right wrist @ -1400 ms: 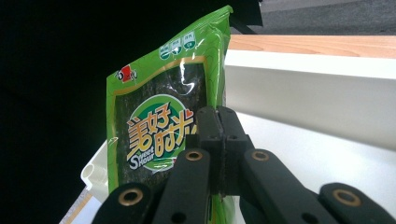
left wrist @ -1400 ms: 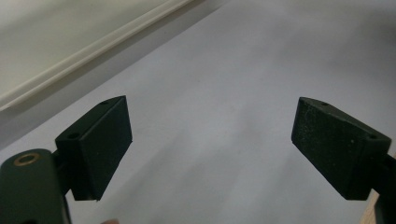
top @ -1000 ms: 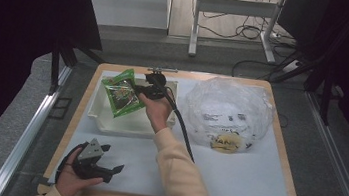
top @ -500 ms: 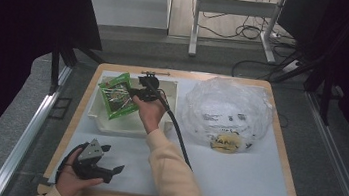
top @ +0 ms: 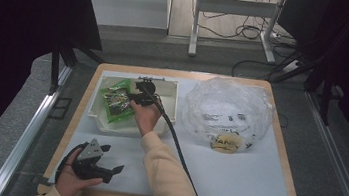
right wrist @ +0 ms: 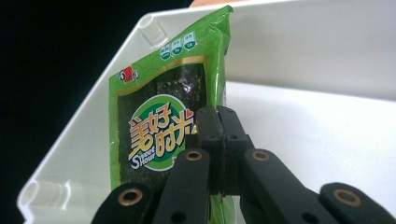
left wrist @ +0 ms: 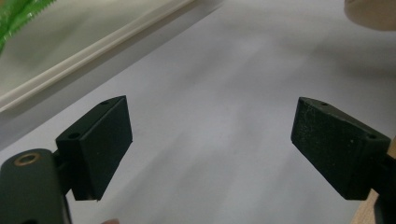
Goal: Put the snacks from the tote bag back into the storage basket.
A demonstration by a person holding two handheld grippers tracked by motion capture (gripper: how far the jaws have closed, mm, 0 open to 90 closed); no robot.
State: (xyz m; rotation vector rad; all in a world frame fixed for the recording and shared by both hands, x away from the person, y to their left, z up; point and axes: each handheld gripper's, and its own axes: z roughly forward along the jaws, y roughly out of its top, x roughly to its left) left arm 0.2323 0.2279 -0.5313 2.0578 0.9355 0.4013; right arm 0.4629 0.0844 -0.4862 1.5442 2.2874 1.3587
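A green snack packet point(top: 117, 102) with orange lettering stands upright inside a white plastic bin point(top: 128, 128) at the table's back left. My right gripper point(top: 135, 95) is shut on the packet's right edge, low inside the bin. In the right gripper view the closed jaws point(right wrist: 222, 126) pinch the packet point(right wrist: 154, 130), which leans toward the bin's left wall point(right wrist: 88, 126). My left gripper point(top: 115, 170) rests on the white mat near the front left. Its jaws point(left wrist: 210, 149) stand wide open with nothing between them.
A large crumpled clear plastic bag point(top: 228, 112) lies at the back right, with a yellowish packet point(top: 226, 142) inside near its front. The white mat point(top: 242, 182) covers the wooden table. The right gripper's black cable point(top: 177, 143) trails along the forearm.
My right gripper has sunk with the green packet, from above the bin's back edge down into the bin. The left gripper has stayed where it was.
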